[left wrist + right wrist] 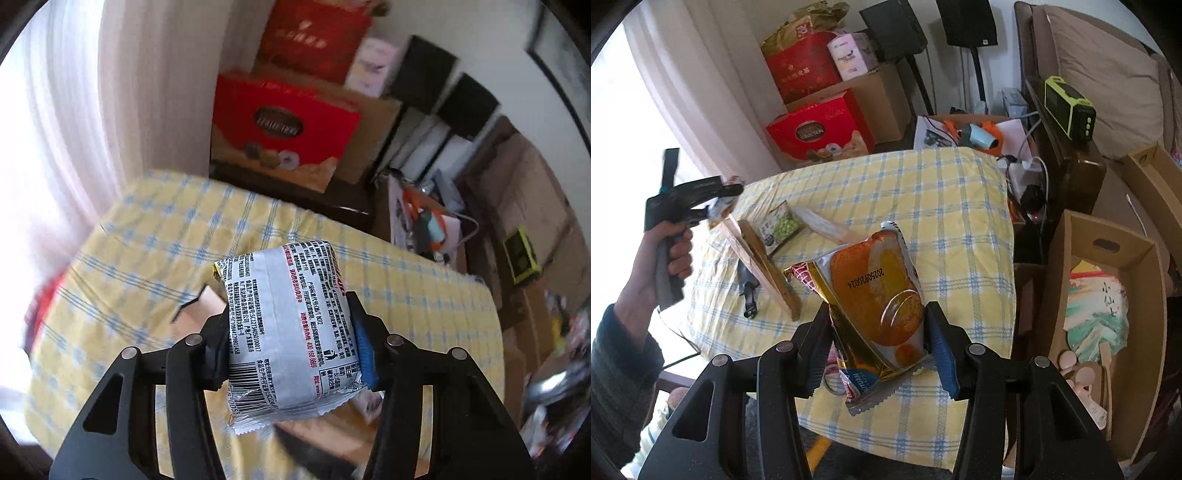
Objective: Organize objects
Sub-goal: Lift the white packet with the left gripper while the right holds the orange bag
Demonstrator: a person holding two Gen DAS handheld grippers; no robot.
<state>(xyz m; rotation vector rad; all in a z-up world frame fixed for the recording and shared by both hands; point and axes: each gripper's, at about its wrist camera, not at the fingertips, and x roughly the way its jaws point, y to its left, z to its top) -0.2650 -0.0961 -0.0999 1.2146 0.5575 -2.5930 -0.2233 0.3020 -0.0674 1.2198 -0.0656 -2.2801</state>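
My left gripper (288, 332) is shut on a white snack packet (288, 332) with printed text and a barcode, held above the table with the yellow checked cloth (147, 236). My right gripper (875, 332) is shut on an orange and gold snack packet (875, 295), held above the same cloth (942, 206). In the right wrist view the left gripper (720, 199) shows at the far left in a hand, raised with its packet. A green pea packet (781, 225) lies on the cloth beside a wooden board (764, 266).
A small black object (748, 291) lies by the board. Red gift boxes (820, 129) and cartons stand behind the table. An open cardboard box (1108, 325) with a fan stands at the right. Black speakers (967, 22) and a green device (1071, 107) are at the back.
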